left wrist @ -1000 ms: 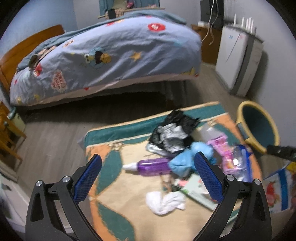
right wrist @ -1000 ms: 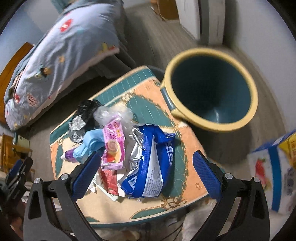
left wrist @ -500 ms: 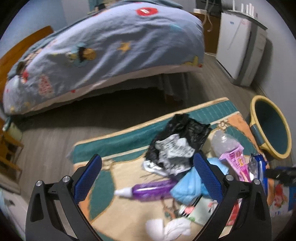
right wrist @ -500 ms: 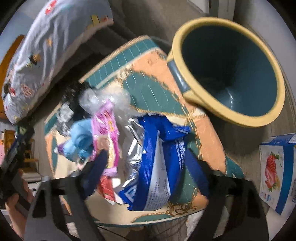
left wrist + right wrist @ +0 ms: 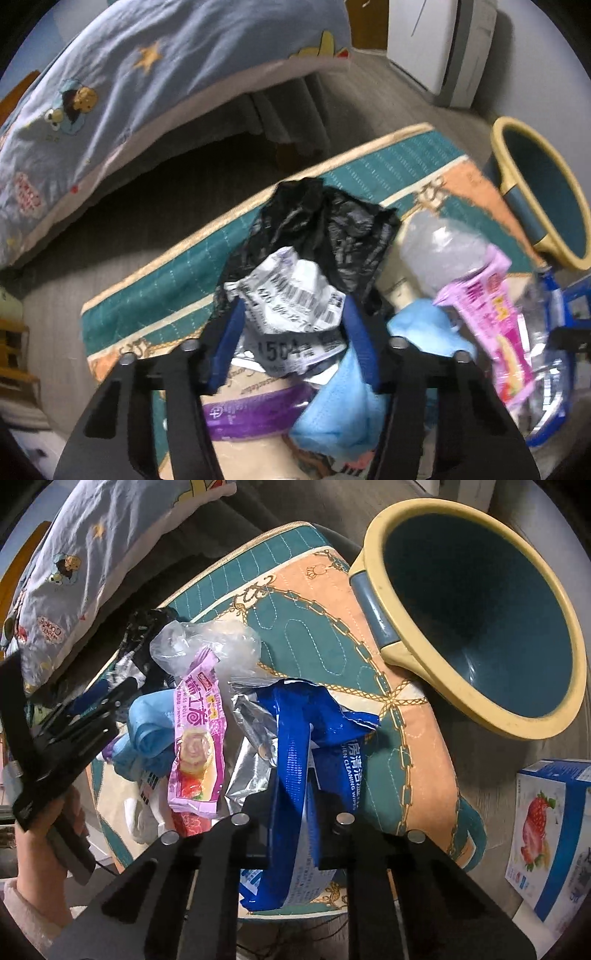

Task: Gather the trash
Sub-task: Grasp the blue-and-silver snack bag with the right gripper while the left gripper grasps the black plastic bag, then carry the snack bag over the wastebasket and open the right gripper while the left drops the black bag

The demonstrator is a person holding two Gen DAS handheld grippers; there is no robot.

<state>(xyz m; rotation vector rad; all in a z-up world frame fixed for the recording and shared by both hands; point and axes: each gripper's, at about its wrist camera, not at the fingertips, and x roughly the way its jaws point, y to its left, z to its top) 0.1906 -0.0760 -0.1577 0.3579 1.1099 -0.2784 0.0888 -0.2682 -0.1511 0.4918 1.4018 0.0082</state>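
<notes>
In the left wrist view my left gripper (image 5: 295,328) points down at the trash pile. Its jaws are closing, and the blue pads press both sides of a crumpled white label wad (image 5: 291,299) stuck to a black plastic bag (image 5: 325,221). My right gripper (image 5: 301,794) is closing too, its pads pinching a blue cleaning-wipes packet (image 5: 291,723) that stands up between them. A blue bin with a yellow rim (image 5: 373,535) lies tilted at the mat's right edge, mouth toward me; the same bin (image 5: 506,129) shows at the right of the left view.
The pile lies on a quilted teal and orange mat (image 5: 303,635): a pink Swiss roll wrapper (image 5: 199,738), a clear bag (image 5: 207,642), a blue mask (image 5: 343,406), a purple bottle (image 5: 251,413). A strawberry box (image 5: 546,830) lies on the floor at right. The bed (image 5: 147,74) stands behind.
Both grippers sank toward the pile and their jaws narrowed from wide open. The left one moved forward onto the label wad; the right one closed on the blue packet.
</notes>
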